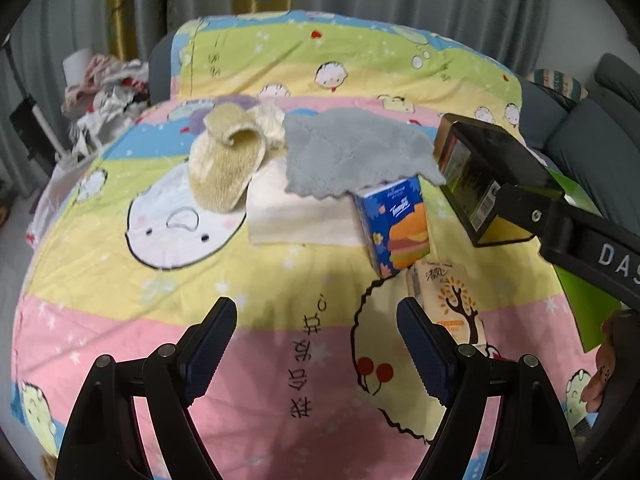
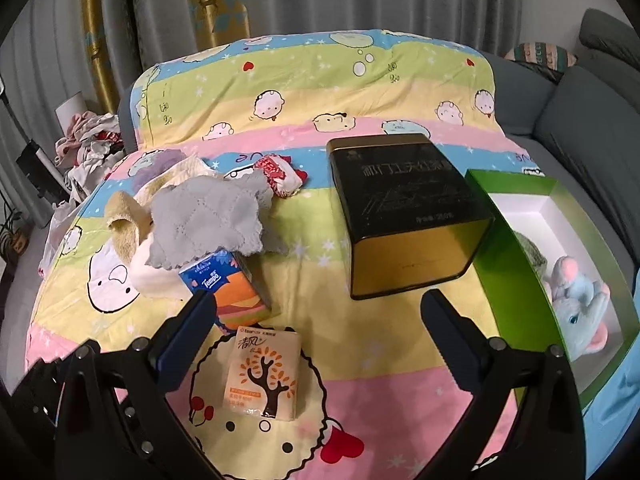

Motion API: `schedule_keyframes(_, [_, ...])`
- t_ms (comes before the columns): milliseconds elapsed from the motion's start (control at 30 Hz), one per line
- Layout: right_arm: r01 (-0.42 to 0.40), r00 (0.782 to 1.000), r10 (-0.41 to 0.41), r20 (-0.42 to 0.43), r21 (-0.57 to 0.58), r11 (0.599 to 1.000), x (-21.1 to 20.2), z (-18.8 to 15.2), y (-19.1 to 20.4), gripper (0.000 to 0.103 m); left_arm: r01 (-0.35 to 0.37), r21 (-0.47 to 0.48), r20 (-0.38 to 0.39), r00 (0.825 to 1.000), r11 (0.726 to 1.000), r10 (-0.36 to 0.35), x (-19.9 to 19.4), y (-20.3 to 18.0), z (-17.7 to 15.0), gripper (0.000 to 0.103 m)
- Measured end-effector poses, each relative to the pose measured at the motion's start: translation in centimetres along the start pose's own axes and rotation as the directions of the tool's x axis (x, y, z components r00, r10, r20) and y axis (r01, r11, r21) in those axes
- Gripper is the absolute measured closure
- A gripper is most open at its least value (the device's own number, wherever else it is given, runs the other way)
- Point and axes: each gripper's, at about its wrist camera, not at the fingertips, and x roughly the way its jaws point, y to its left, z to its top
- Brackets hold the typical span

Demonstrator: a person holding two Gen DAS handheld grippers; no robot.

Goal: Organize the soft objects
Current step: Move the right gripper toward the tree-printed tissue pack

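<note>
Getting ready to pick up the next soft thing on the bed.

I am holding my left tongs (image 1: 316,344) wide apart over the bed cover (image 1: 120,300), and nothing is sitting between them. My right tongs (image 2: 320,320) are standing apart too, and I think they are empty. The black tin (image 2: 404,216) is sitting just past them. The green box (image 2: 516,264) on the right is already holding 1 plush elephant (image 2: 580,300). The gray cloth (image 2: 208,220) is lying on the blue tissue pack (image 2: 236,288), next to the tan slipper (image 1: 224,164). The small tissue pack (image 2: 264,372) is lying nearest me. I think sorting is partly done. Next I am needing to reach down, close on 1 soft thing, and carry it to the box.
</note>
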Motion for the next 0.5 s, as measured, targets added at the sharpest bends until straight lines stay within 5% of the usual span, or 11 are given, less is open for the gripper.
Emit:
schedule_keyframes(300, [-0.108, 0.986, 0.121, -0.118, 0.115, 0.987, 1.6, -0.2, -0.9, 0.005, 0.091, -0.128, -0.092, 0.990, 0.988, -0.103, 1.1, 1.2, 0.0, 0.020])
schedule_keyframes(500, [-0.174, 0.967, 0.199, -0.157, 0.160, 0.972, 2.1, -0.4, -1.3, 0.023, 0.152, -0.152, -0.117, 0.978, 0.977, -0.171, 1.4, 1.2, -0.2, 0.020])
